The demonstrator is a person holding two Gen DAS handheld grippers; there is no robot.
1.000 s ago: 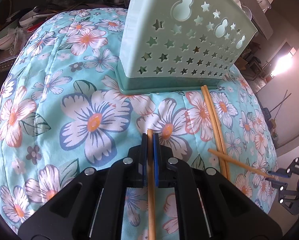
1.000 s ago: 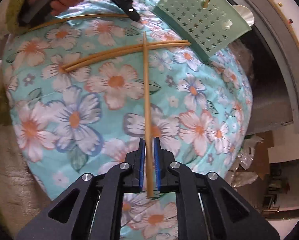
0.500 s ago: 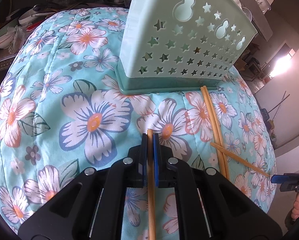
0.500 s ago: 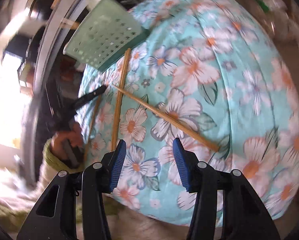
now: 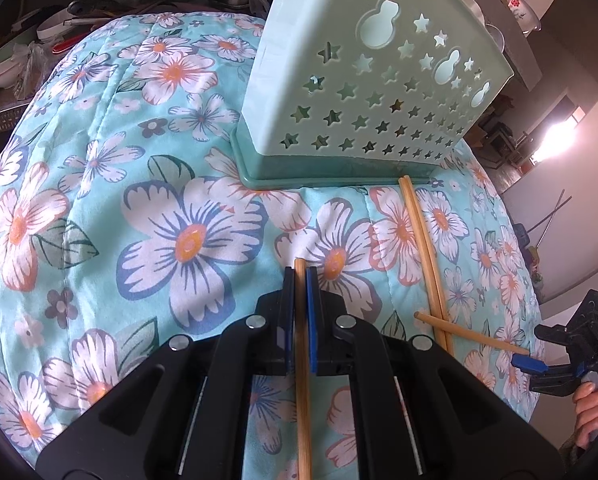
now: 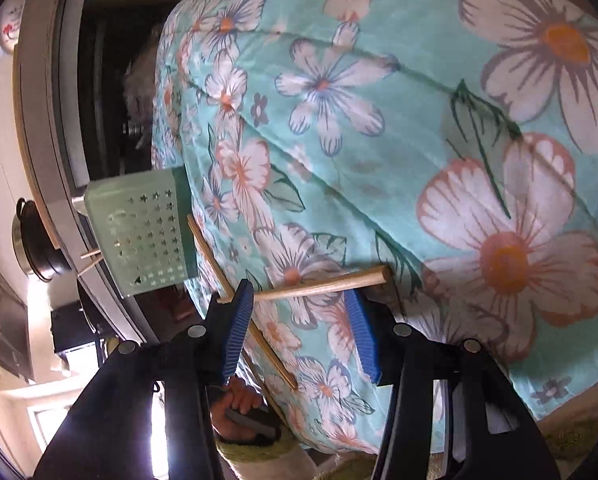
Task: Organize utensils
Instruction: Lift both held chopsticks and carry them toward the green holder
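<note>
My left gripper [image 5: 301, 276] is shut on a wooden chopstick [image 5: 302, 360] that runs back between its blue pads, low over the floral cloth. The mint-green star-punched utensil holder [image 5: 379, 80] stands just beyond it. A pair of chopsticks [image 5: 423, 248] lies to the right of the holder's base, and a single chopstick [image 5: 471, 336] crosses their near ends. My right gripper [image 6: 299, 296] is open and rolled on its side. That single chopstick [image 6: 319, 286] lies on the cloth across its fingertips, and the pads do not press it. From the left wrist, the right gripper [image 5: 529, 363] shows at the cloth's right edge.
The floral cloth [image 5: 99, 200] covers a rounded, padded surface that drops away at its edges. Two stick ends [image 6: 91, 258] poke out of the holder [image 6: 147, 232]. Kitchenware clutter [image 5: 39, 40] sits behind on the left. A hand [image 5: 591, 400] holds the right gripper's handle.
The right gripper let go of its chopstick, which now lies across the pair. Its jaws opened, it rolled far over and moved along the cloth's edge. The left gripper kept still.
</note>
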